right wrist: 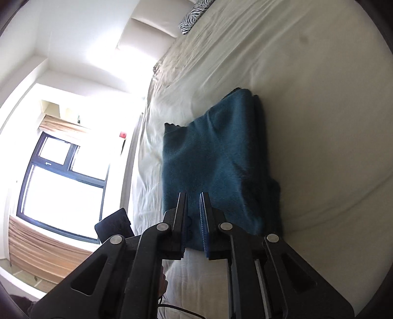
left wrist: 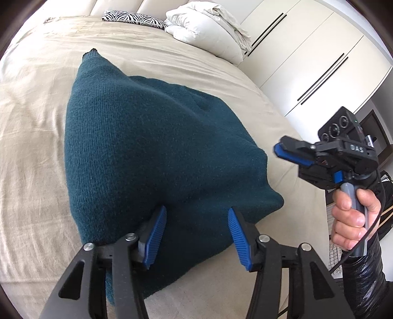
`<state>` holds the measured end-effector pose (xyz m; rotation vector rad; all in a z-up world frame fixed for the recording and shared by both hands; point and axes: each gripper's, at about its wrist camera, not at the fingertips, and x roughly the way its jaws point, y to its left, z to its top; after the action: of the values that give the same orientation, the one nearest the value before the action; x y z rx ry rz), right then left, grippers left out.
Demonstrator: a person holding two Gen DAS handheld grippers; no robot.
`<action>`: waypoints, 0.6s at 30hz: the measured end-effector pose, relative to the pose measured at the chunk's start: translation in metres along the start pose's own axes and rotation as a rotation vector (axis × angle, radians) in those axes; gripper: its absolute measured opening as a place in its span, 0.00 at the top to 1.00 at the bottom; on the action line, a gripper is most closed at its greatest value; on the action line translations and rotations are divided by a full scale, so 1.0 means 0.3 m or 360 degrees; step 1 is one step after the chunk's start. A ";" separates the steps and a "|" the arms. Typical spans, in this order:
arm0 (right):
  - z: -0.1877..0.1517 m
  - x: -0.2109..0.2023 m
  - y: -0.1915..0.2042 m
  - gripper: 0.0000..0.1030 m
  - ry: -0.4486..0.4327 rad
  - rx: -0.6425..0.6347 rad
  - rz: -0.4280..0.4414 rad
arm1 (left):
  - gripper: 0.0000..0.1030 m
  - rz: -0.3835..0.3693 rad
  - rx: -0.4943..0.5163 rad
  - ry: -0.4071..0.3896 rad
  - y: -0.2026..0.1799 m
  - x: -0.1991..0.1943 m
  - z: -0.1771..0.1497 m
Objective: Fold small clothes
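A dark teal knit sweater lies folded into a thick bundle on the beige bed sheet. My left gripper is open and empty, its blue pads just above the sweater's near edge. My right gripper is held off the bed's right side, clear of the sweater, rolled on its side. In the right wrist view the right gripper has its jaws nearly together with a narrow gap and nothing between them, and the sweater lies beyond the tips.
White pillows and a folded duvet and a zebra-print cushion lie at the head of the bed. White wardrobe doors stand to the right. A window shows beyond the bed's far side.
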<state>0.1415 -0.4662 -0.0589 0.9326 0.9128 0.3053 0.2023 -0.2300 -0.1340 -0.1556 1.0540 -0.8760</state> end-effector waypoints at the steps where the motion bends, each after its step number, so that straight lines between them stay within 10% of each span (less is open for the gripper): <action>1: 0.004 0.039 -0.026 0.89 0.0042 0.0032 -0.0009 | 0.46 0.0000 0.0004 0.0001 -0.001 -0.001 -0.002; 4: 0.010 0.130 -0.183 1.00 0.0081 0.0212 -0.0085 | 0.46 -0.0018 0.0010 0.0005 0.005 -0.004 -0.006; 7: -0.016 0.119 -0.309 1.00 0.0017 0.0379 0.0208 | 0.46 -0.0045 0.0012 0.0006 0.022 -0.018 -0.015; 18: -0.072 0.045 -0.077 0.92 0.0069 0.0066 0.0176 | 0.41 -0.0026 -0.0011 -0.0167 0.031 -0.135 0.074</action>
<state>0.1295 -0.4598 -0.0906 1.0200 0.9115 0.4033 0.2174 -0.2020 -0.0992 -0.2138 0.9592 -0.8698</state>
